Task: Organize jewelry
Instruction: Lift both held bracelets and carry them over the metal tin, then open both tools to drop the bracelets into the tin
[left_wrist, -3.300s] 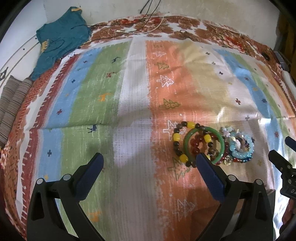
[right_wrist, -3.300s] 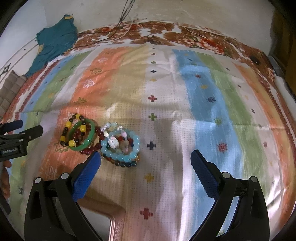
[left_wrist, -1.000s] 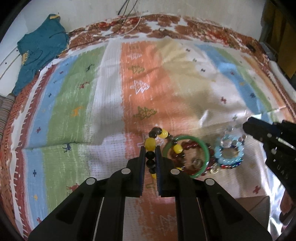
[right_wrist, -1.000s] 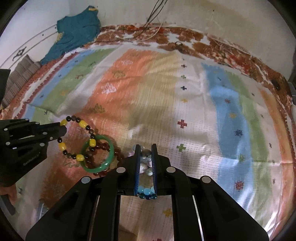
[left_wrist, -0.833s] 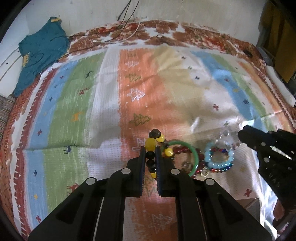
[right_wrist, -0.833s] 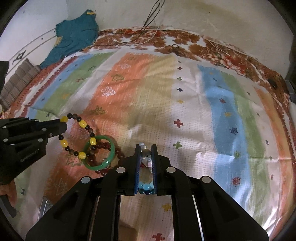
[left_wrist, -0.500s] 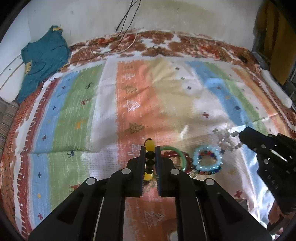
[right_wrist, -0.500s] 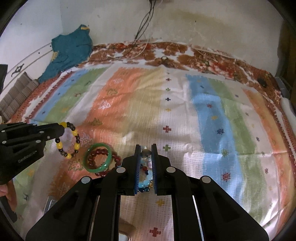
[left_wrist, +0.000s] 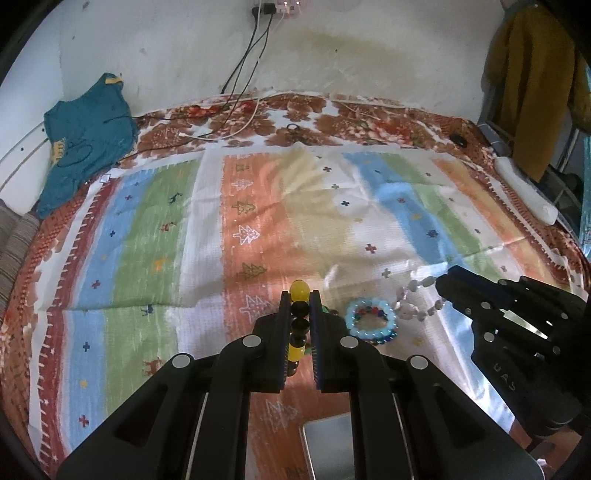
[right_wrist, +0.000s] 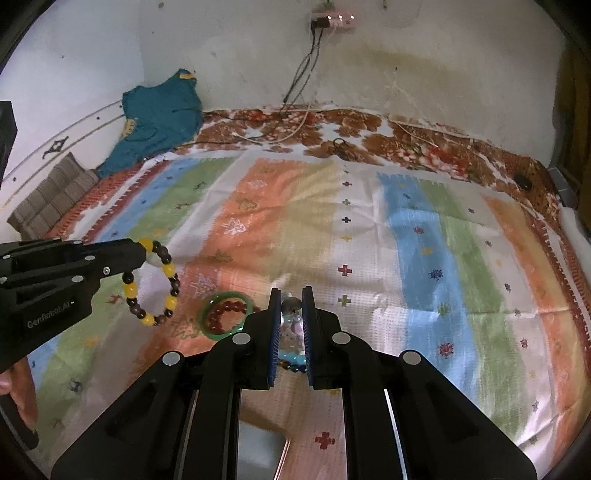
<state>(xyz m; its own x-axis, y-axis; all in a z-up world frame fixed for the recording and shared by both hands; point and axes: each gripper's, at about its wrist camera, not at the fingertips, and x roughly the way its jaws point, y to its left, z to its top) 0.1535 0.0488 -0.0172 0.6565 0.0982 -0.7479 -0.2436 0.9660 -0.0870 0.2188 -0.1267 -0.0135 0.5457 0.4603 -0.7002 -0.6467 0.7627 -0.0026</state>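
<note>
Your left tool (left_wrist: 299, 295) pinches the yellow-and-dark bead bracelet (right_wrist: 155, 284); in the right wrist view the loop hangs off its tip at 9 o'clock, clear of the striped bedspread (right_wrist: 417, 240). Your right tool (right_wrist: 291, 299) is clamped on the pale bead bracelet (left_wrist: 415, 299); in the left wrist view it dangles from that tip at 3 o'clock. Left lying on the bedspread: green bangle (right_wrist: 225, 319) with a dark red bead bracelet (right_wrist: 225, 314) inside it, and, just right of your left tool, a light blue bead bracelet (left_wrist: 371, 319). Teal garment (left_wrist: 85, 136) at 10 o'clock, by the wall.
</note>
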